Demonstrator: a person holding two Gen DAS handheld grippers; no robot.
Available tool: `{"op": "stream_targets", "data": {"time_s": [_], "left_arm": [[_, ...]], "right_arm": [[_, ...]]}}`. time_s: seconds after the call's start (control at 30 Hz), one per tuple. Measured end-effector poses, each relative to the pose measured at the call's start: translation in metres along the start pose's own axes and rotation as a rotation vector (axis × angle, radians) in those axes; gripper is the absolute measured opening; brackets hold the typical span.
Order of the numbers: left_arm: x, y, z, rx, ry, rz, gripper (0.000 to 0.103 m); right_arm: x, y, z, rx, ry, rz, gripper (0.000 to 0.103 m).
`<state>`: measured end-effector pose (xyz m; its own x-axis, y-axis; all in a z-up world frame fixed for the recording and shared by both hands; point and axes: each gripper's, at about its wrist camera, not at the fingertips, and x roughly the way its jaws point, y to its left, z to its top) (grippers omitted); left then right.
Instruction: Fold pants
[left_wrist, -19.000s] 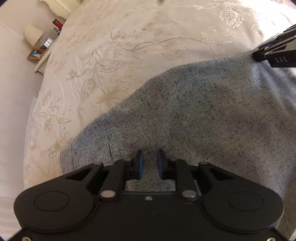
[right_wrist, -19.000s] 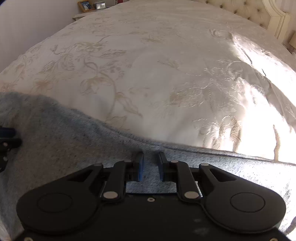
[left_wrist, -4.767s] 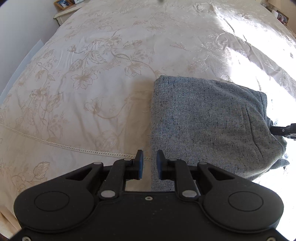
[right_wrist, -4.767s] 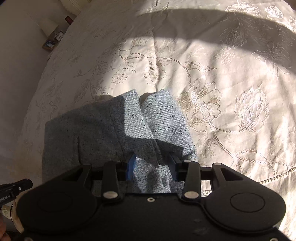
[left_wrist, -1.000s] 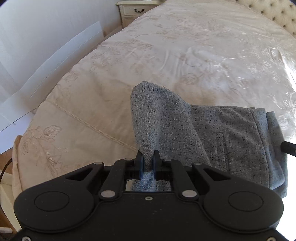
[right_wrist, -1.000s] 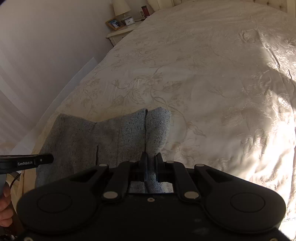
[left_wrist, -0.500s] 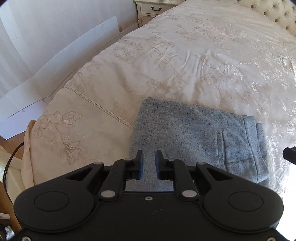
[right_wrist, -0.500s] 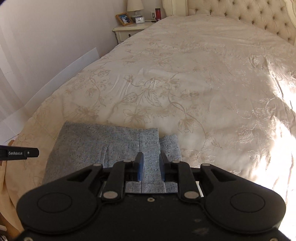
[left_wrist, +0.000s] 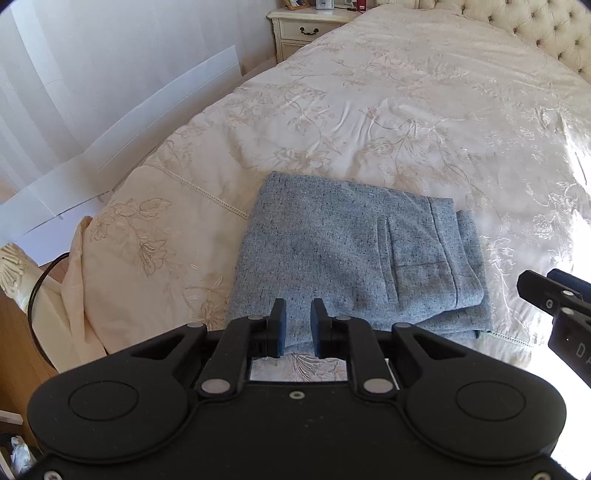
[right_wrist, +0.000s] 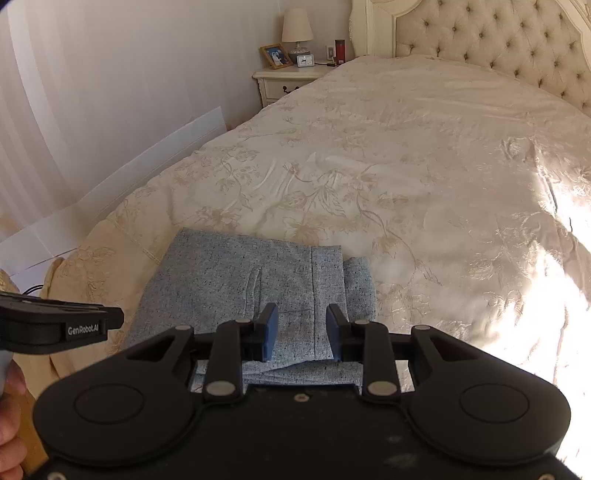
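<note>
Covering the bed (right_wrist: 424, 155), an embroidered cream bedspread (left_wrist: 369, 122) bears folded pants (left_wrist: 332, 251).

Both cams sit just behind their own fingers, high over the near edge of the bed (left_wrist: 424, 96), angled down & fwd toward the headboard (right_wrist: 498, 40). Left wrist cam: close over the folded pants (left_wrist: 343, 251), right gripper (left_wrist: 554, 295) poking in at its right edge. Right wrist cam: a bit further back, pants (right_wrist: 236, 280) lower in frame, left gripper (right_wrist: 110, 319) at its left edge. Shared: pants, bedspread, nightstand (right_wrist: 284, 81), headboard.
</note>
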<state>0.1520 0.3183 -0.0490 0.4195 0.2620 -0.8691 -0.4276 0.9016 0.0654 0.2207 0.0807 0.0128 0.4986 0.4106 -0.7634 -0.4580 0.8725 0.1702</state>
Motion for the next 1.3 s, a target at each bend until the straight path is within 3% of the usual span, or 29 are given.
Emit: {"op": "stream_targets", "data": {"time_s": [0.17,0.3,0.57,1.3], "left_arm": [[-0.015,-0.001,-0.013,-0.040,-0.001,-0.022,0.023],[-0.027,-0.005,-0.023,-0.035,-0.021,0.002,0.023],[-0.037,-0.011,-0.034,-0.026,0.000,-0.021,0.023],[-0.042,-0.016,-0.043,-0.031,0.009,0.000,0.023]], "right_arm": [[-0.024,-0.002,-0.011,0.027,-0.015,0.010,0.032],[-0.036,-0.003,-0.018,0.034,-0.020,0.018,0.032],[-0.059,-0.001,-0.033,0.030,-0.032,0.024,0.033],[-0.063,-0.004,-0.039,0.031,-0.037,0.023,0.033]]}}
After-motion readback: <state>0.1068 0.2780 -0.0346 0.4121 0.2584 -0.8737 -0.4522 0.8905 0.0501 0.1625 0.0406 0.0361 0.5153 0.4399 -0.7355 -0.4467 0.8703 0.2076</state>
